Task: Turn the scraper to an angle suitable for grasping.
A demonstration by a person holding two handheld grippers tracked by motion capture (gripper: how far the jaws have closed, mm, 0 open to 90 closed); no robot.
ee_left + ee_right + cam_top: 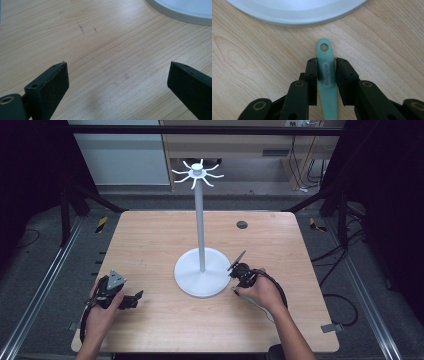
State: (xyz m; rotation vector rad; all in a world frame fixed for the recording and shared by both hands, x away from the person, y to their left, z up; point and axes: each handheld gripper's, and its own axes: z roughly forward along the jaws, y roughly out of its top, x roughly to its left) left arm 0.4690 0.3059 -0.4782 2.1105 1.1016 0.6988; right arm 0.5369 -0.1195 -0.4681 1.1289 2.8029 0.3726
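The right gripper (326, 68) is clamping a green handle (328, 82), its holed end pointing ahead toward the white stand base (294, 11). The left gripper (117, 82) is resting wide apart, gripping nothing, over the bare table (100, 50).

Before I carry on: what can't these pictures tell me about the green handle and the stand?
- Green handle: its working end is cut off by the right gripper view's bottom edge, between the right hand-held gripper jaws.
- Handle lettering: too blurred to read.
- Stand: the left gripper view crops its base at the top edge.
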